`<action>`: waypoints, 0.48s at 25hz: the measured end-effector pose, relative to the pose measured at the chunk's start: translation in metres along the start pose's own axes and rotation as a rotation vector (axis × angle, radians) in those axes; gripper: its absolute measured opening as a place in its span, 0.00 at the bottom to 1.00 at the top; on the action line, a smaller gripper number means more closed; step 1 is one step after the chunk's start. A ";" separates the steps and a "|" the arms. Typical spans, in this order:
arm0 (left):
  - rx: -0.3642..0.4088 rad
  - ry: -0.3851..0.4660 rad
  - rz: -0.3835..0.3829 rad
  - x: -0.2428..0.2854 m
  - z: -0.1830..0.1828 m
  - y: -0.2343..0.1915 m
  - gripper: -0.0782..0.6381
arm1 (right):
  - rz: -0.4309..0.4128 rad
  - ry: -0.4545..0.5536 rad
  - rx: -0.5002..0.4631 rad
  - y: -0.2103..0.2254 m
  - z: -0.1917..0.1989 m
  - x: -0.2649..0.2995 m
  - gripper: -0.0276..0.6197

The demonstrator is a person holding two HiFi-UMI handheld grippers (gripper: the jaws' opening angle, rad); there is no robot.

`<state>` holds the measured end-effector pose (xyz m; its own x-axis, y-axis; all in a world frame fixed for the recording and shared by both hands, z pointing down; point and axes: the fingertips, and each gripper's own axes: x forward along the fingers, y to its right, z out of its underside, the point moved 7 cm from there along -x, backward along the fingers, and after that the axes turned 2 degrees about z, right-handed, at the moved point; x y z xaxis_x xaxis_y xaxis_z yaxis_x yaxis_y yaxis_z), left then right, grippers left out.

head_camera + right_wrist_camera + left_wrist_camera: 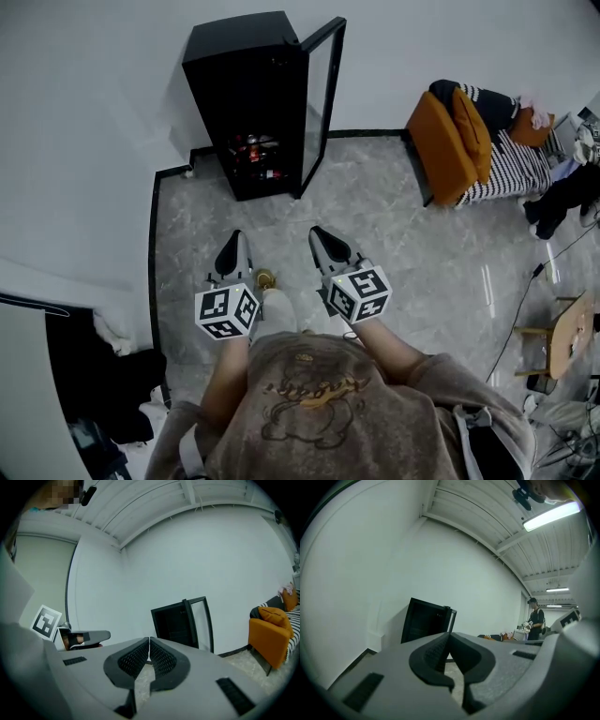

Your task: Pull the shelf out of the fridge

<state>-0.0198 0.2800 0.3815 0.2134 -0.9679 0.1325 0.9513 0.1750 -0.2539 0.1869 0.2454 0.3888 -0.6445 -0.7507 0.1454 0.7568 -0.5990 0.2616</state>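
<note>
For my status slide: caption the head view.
Left gripper and right gripper, both shut, short of the black fridge, its door open.

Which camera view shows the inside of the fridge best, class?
The head view: it looks down into the open fridge, where small red and white items show low inside. The left gripper view shows only its dark front; the right gripper view shows a dark interior and the open door.
</note>
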 end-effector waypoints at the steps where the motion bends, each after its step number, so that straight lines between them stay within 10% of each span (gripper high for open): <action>1: -0.002 -0.005 0.001 0.006 0.000 -0.003 0.12 | 0.001 -0.003 0.004 0.002 0.000 0.005 0.08; 12: -0.071 -0.030 0.032 0.080 -0.012 -0.042 0.12 | 0.019 -0.047 0.047 0.031 -0.008 0.081 0.08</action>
<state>-0.0456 0.1926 0.3912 0.2513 -0.9560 0.1511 0.9259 0.1920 -0.3254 0.1593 0.1641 0.4012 -0.6355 -0.7470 0.1951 0.7634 -0.5704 0.3030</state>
